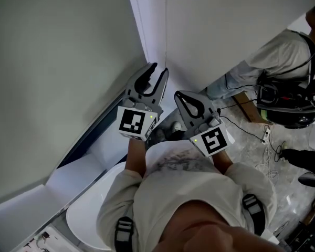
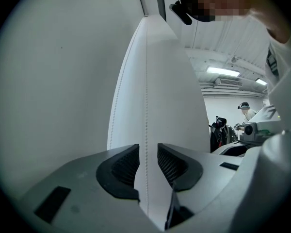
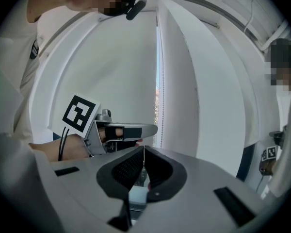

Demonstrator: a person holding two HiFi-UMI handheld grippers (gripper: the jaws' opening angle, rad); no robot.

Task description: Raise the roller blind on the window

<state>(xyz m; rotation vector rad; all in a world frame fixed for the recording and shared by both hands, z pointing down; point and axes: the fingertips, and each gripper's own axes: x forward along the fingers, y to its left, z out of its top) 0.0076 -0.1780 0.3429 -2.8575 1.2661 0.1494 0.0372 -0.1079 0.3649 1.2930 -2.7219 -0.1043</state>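
The white roller blind [image 1: 226,25] hangs over the window, with its thin pull cord [image 1: 166,30] running down beside it. My left gripper [image 1: 155,75] is raised at the cord. In the left gripper view the cord [image 2: 146,81] passes through the narrow gap of the left gripper [image 2: 148,161], whose jaws stand slightly apart, in front of the blind's fabric [image 2: 169,91]. My right gripper [image 1: 188,103] sits just right of and below it. The right gripper [image 3: 141,161] is shut on the cord [image 3: 143,152]. A strip of window [image 3: 158,81] shows beside the blind [image 3: 208,91].
A plain wall [image 1: 52,62] fills the left. The dark sill [image 1: 86,140] runs below the window, above a white rounded surface [image 1: 86,217]. At the right a second person [image 1: 278,46] bends over dark gear [image 1: 286,106], with cables [image 1: 265,135] on the floor.
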